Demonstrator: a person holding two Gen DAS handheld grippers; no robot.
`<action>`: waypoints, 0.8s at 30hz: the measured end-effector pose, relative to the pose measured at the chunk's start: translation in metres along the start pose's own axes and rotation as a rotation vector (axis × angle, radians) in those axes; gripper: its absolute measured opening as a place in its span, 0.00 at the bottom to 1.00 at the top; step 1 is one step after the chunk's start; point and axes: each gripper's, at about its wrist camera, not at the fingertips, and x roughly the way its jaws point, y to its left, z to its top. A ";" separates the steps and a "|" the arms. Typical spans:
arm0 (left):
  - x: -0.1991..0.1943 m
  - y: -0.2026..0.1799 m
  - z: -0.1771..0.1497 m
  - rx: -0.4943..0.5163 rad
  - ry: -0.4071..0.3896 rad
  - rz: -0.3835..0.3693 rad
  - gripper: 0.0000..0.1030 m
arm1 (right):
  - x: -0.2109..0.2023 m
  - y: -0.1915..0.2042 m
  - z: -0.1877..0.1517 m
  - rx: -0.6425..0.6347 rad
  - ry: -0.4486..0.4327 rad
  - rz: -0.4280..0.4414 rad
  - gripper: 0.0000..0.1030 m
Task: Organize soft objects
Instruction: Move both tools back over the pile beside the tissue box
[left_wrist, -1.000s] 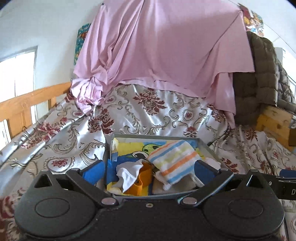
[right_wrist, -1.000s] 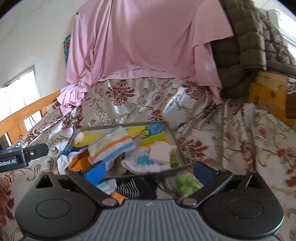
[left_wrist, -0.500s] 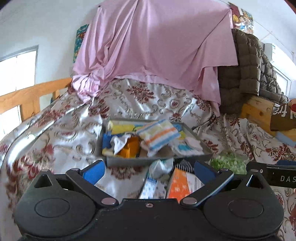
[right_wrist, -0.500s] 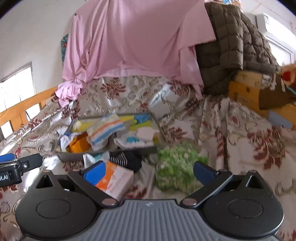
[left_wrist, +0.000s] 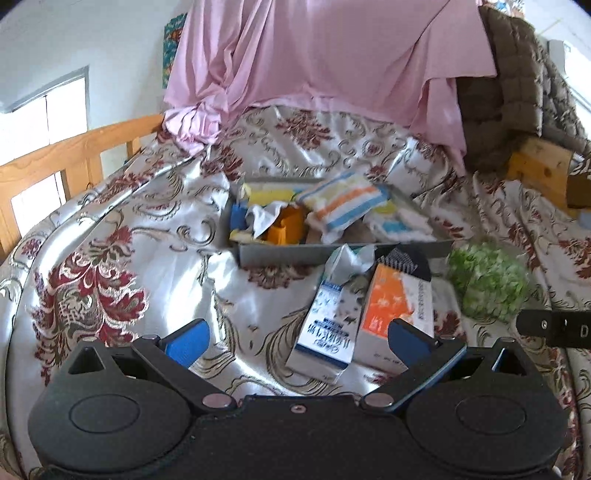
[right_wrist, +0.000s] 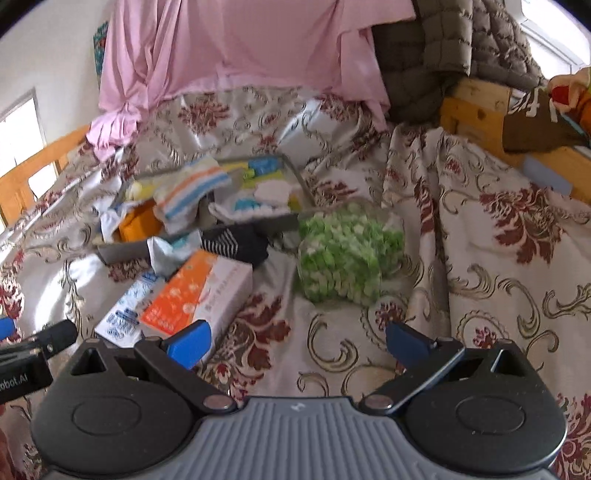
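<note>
Both grippers hang over the floral bedspread with their blue-tipped jaws spread wide and nothing between them: the left gripper and the right gripper. The grey tray sits mid-bed, holding a striped towel and other cloths. Just in front of the tray lie two tissue packs, a dark striped sock and, to their right, a green-and-white knitted bundle.

Both wrist cameras face the bed's 12 o'clock from low and near, sharing the grey tray ahead.
</note>
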 end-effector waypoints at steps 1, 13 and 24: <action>0.001 0.001 0.000 -0.005 0.005 0.006 0.99 | 0.002 0.001 -0.001 -0.005 0.010 0.005 1.00; 0.016 0.008 -0.002 -0.033 0.082 0.088 0.99 | 0.015 0.015 -0.004 -0.060 0.090 0.050 1.00; 0.020 0.022 0.003 -0.148 0.078 0.117 0.99 | 0.013 0.025 0.000 -0.082 0.048 0.155 1.00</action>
